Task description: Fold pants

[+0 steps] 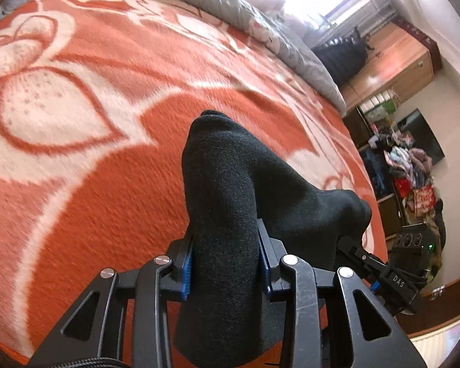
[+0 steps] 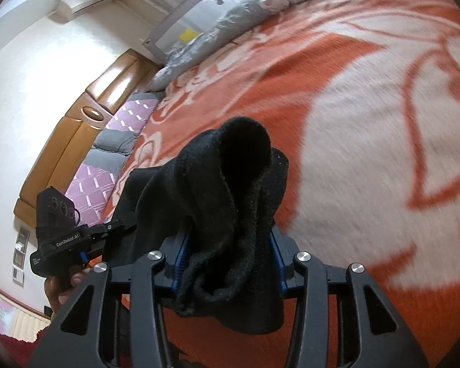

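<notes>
A: Holding black pants (image 1: 227, 202) up off the bed (image 1: 76, 184), both ends. Left gripper (image 1: 227, 260) fingers (image 1: 185, 276) closed on a thick bunch; right gripper (image 2: 227, 260) fingers (image 2: 179, 263) pinched on another.

B: Step?

A: Looks like carry or spread before folding; cloth is bunched, none seen flat.

B: Next?

A: Probably lower it onto the orange blanket (image 2: 368, 122) mid-bed, pull grippers apart to flatten, then fold.

Home bedroom. A bed under an orange-and-white floral blanket (image 1: 113, 116), a grey quilt (image 1: 230, 9) along its far edge, a padded headboard (image 2: 86, 101), wooden cabinets (image 1: 392, 67) and piled clothes (image 1: 414, 165).
</notes>
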The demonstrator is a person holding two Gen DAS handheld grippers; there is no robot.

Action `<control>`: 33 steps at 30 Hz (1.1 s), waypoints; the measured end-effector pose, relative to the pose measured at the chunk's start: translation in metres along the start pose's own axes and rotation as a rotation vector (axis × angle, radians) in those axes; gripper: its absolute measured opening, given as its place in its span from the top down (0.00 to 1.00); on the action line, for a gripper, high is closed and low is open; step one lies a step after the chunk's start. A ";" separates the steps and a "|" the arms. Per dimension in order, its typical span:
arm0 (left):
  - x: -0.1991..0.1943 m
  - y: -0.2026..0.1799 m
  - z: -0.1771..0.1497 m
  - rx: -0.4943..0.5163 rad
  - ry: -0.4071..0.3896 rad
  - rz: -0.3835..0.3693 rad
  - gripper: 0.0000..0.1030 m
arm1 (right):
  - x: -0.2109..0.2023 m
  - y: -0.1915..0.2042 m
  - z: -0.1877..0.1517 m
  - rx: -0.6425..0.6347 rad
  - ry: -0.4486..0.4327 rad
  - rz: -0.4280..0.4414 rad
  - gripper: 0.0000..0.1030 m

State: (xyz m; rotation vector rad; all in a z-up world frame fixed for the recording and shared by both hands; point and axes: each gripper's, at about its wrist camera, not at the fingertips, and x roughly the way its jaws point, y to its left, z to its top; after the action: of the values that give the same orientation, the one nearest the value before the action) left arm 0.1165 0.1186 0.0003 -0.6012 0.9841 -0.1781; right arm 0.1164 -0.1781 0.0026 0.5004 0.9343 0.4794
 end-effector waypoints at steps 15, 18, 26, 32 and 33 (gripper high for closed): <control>-0.007 0.058 0.050 -0.106 -0.076 0.108 0.67 | 0.093 0.037 0.056 -0.121 0.089 -0.002 0.56; -0.002 0.068 0.054 -0.119 -0.074 0.123 0.67 | 0.107 0.038 0.059 -0.128 0.108 -0.006 0.56; 0.014 0.087 0.050 -0.139 -0.044 0.156 0.67 | 0.132 0.030 0.056 -0.135 0.156 -0.015 0.56; 0.022 0.091 0.047 -0.141 -0.035 0.161 0.66 | 0.139 0.023 0.053 -0.119 0.168 -0.009 0.54; 0.023 0.092 0.047 -0.144 -0.032 0.163 0.65 | 0.140 0.021 0.053 -0.115 0.172 -0.008 0.54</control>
State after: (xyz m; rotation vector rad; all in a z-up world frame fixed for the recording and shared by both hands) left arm 0.1567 0.2037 -0.0484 -0.6504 1.0160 0.0473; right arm 0.2284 -0.0897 -0.0465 0.3553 1.0662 0.5722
